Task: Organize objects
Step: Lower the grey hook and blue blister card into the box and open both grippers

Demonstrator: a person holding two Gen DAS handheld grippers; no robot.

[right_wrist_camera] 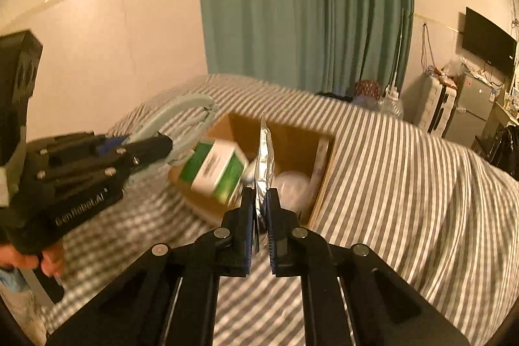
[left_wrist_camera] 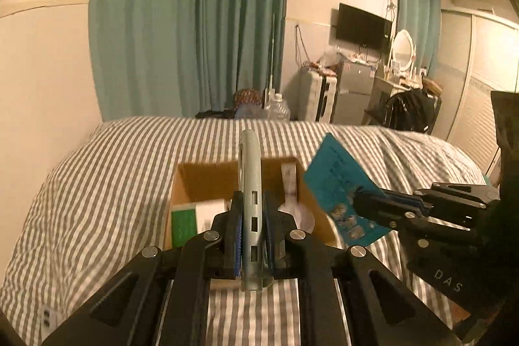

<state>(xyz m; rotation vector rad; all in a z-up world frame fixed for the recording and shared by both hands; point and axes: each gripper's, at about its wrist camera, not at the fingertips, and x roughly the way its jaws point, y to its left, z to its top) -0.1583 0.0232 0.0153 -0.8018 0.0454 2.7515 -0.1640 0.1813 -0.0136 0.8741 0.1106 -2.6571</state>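
Observation:
My left gripper is shut on a pale grey-blue plastic hanger-like piece, held edge-on above the near side of an open cardboard box on the striped bed. My right gripper is shut on a flat blue packet with a foil back, held over the box. In the left wrist view the packet and right gripper sit right of the box. In the right wrist view the left gripper holds the grey piece left of the box.
The box holds a green-and-white carton, a round clear lid and a white tube. The bed has a grey-striped cover. A wall and teal curtain stand behind. A fridge and dresser stand far right.

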